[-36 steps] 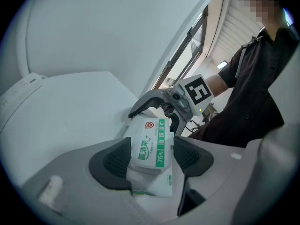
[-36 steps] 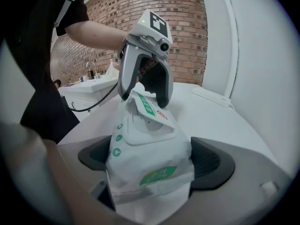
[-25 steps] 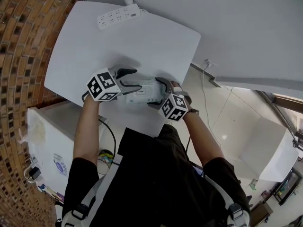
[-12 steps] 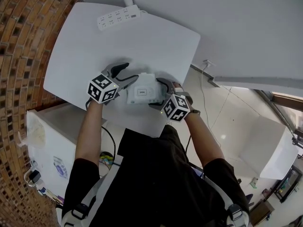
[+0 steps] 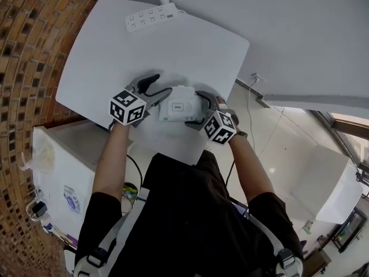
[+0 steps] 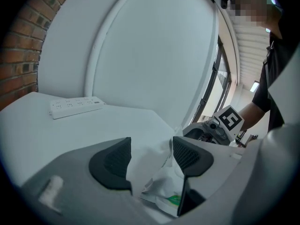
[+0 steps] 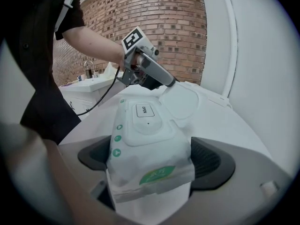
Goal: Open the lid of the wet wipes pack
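One wet wipes pack [image 7: 147, 125] sat clamped in the right claw [image 7: 154, 157], lid [image 7: 180, 100] open beyond its tips; left claw [image 6: 151, 156] gaped wide.

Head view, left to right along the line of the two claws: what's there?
Brick wall → left claw, open → wet wipes pack, lid open → right claw, shut on the pack's end.

The word "OPEN" is printed on the small white tab [image 7: 144, 110] atop the wet wipes pack [image 7: 149, 146]; its green oval label [image 7: 161, 175] is too blurred to read.
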`<state>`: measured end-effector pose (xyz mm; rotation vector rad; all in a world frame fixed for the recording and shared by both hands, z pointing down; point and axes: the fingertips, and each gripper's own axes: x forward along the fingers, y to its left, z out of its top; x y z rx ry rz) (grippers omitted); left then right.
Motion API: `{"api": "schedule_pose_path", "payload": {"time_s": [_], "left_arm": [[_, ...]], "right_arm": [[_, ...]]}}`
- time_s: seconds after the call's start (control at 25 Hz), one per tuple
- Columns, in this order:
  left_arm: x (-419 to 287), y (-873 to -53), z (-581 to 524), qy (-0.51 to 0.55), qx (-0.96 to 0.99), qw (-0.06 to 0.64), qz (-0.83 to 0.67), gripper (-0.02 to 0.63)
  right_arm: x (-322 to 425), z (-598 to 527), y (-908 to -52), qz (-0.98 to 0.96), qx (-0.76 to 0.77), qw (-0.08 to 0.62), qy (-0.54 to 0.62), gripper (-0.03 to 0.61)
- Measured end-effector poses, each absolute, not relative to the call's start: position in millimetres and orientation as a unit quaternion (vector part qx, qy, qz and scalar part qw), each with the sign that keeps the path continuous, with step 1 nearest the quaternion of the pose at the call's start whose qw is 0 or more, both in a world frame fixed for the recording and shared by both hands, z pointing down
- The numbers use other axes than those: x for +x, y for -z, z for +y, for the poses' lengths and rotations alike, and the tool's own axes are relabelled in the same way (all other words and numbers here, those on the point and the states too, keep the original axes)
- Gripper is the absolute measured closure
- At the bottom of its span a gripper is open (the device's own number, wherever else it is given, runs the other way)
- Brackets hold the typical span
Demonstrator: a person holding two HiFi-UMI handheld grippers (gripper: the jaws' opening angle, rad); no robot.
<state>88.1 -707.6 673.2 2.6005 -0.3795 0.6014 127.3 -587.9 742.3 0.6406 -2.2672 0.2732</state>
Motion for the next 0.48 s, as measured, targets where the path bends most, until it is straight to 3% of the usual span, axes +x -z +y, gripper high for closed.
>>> {"api": "schedule_pose_path", "payload": {"time_s": [0.48], "left_arm": [[65,-619,-676,-0.151,0.938,0.185,-0.253,0.331]], "right_arm": [[168,-570,-652,-0.903,0.339,0.252,-0.08,0.13]]}}
